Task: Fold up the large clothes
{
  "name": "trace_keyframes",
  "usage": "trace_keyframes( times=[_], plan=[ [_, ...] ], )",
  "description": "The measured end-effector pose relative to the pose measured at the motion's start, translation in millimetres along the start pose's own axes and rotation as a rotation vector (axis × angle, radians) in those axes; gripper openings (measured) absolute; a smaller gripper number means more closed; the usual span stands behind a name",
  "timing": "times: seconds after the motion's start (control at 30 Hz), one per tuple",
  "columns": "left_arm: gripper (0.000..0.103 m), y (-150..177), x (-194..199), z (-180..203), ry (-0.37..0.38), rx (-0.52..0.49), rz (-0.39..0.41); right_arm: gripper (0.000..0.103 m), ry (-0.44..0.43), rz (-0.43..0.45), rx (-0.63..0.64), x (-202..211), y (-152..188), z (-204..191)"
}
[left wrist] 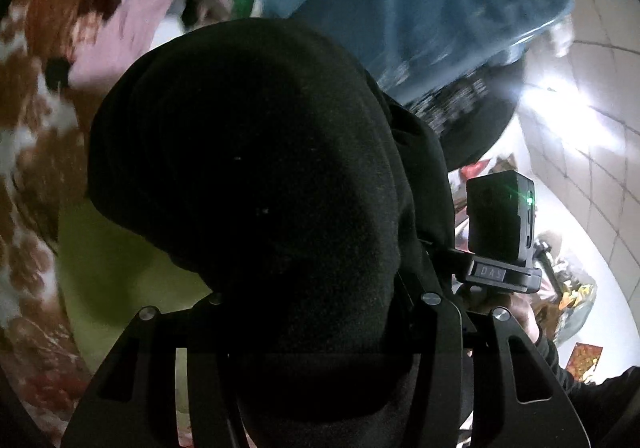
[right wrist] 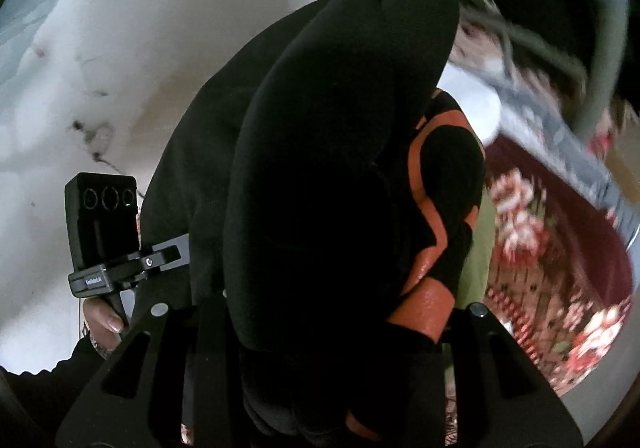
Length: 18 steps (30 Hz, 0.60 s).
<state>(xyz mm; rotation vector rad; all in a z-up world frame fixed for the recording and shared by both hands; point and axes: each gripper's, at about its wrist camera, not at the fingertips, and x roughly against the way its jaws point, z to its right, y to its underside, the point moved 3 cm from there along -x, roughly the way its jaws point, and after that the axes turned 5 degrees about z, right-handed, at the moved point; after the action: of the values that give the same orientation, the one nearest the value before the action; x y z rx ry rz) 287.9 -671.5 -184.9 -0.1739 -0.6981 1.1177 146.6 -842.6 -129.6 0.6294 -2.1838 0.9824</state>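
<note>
A thick black garment (left wrist: pixel 248 176) fills the left wrist view and bulges out between the left gripper's (left wrist: pixel 320 360) fingers, which are shut on it and hidden by the cloth. In the right wrist view the same black garment (right wrist: pixel 320 152), with orange stripes (right wrist: pixel 424 248), hangs from the right gripper (right wrist: pixel 320 368), which is shut on it; its fingertips are hidden too. Both grippers hold the garment lifted. The right gripper's camera block (left wrist: pixel 500 216) shows to the right in the left view, and the left gripper's block (right wrist: pixel 104 224) to the left in the right view.
A lime-green cloth (left wrist: pixel 112 268) lies below over a red and white patterned cover (left wrist: pixel 24 120). A heap of pink (left wrist: pixel 132 24), green and blue clothes (left wrist: pixel 440 0) lies beyond. A tiled floor (left wrist: pixel 580 136) is on the right; a white wall (right wrist: pixel 120 48) is on the left.
</note>
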Motion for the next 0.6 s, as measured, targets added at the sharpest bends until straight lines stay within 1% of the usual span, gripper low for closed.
trace_keyframes(
  times=[0.03, 0.07, 0.13, 0.17, 0.23, 0.3, 0.43, 0.47, 0.53, 0.6],
  plan=[
    [0.049, 10.1, -10.5, -15.9, -0.014, 0.009, -0.019, 0.037, 0.000, -0.016, -0.020, -23.5, 14.5, 17.7],
    [0.049, 25.7, -24.4, -40.0, -0.045, 0.020, -0.048, 0.037, -0.001, -0.034, -0.041, -46.3, 29.6, 32.7],
    [0.049, 47.8, -39.9, -76.8, -0.098, 0.045, -0.072, 0.037, -0.015, -0.063, -0.091, -89.3, 62.1, 58.2],
    [0.049, 60.6, -44.5, -94.7, -0.128, 0.055, -0.077, 0.037, -0.026, -0.074, -0.114, -109.4, 75.9, 67.7],
    [0.049, 76.6, -43.2, -115.5, -0.160, 0.040, -0.083, 0.037, -0.058, -0.079, -0.148, -141.0, 99.1, 79.3],
    [0.050, 85.1, -38.5, -129.6, -0.164, 0.038, -0.088, 0.038, -0.091, -0.078, -0.179, -156.1, 112.0, 86.7],
    [0.051, 95.2, -31.2, -148.8, -0.176, 0.035, -0.108, 0.043, -0.111, -0.080, -0.185, -178.1, 120.9, 106.1],
    [0.051, 97.3, -31.6, -151.1, -0.188, 0.020, -0.111, 0.044, -0.110, -0.082, -0.180, -181.9, 121.2, 109.3],
    [0.052, 94.9, -34.9, -152.9, -0.202, 0.002, -0.116, 0.044, -0.079, -0.087, -0.131, -183.4, 120.7, 105.9],
    [0.052, 92.7, -37.3, -156.5, -0.203, 0.006, -0.117, 0.045, -0.050, -0.094, -0.089, -184.5, 119.9, 103.2]
  ],
)
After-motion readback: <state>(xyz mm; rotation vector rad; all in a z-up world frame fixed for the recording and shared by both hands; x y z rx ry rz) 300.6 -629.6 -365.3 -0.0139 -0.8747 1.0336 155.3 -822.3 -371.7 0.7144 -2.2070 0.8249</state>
